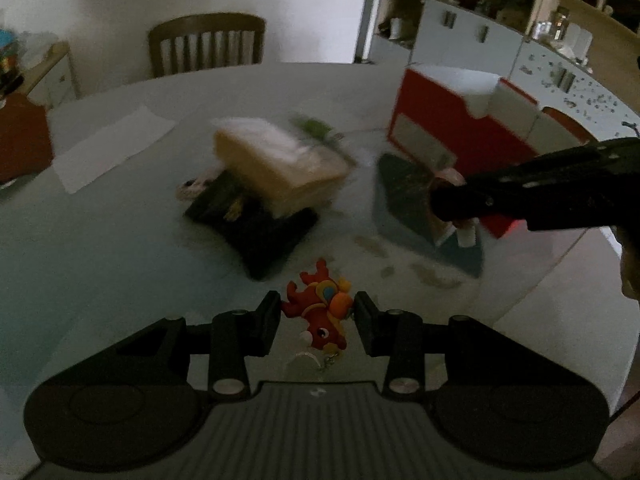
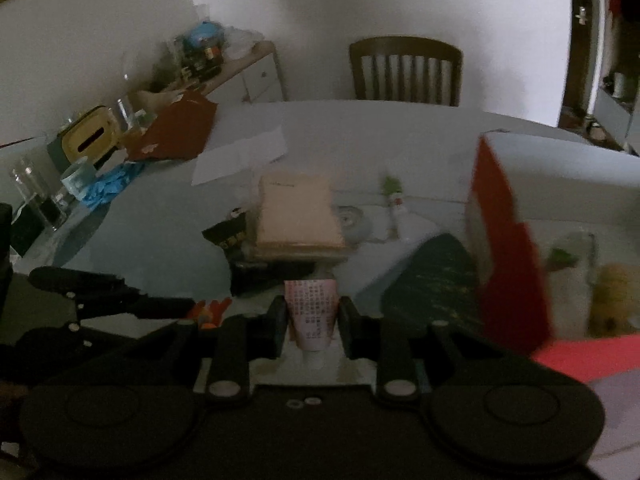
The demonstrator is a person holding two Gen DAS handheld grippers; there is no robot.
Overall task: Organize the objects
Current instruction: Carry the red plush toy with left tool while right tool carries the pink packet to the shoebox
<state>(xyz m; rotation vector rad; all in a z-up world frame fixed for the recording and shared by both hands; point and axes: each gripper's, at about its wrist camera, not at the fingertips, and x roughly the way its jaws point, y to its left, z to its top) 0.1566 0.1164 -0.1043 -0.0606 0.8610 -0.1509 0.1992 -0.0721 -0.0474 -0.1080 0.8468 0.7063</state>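
Nothing here can actually be read. The pink tube (image 2: 311, 312) carries rows of small dark print, too blurred to make out. At about ten o'clock from it, the black packet (image 2: 228, 236) under the beige box (image 2: 298, 216) shows yellowish characters, equally illegible.

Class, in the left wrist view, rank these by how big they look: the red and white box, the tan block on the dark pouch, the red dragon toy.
1. red and white box
2. tan block, though blurred
3. red dragon toy, smallest despite being nearest the camera
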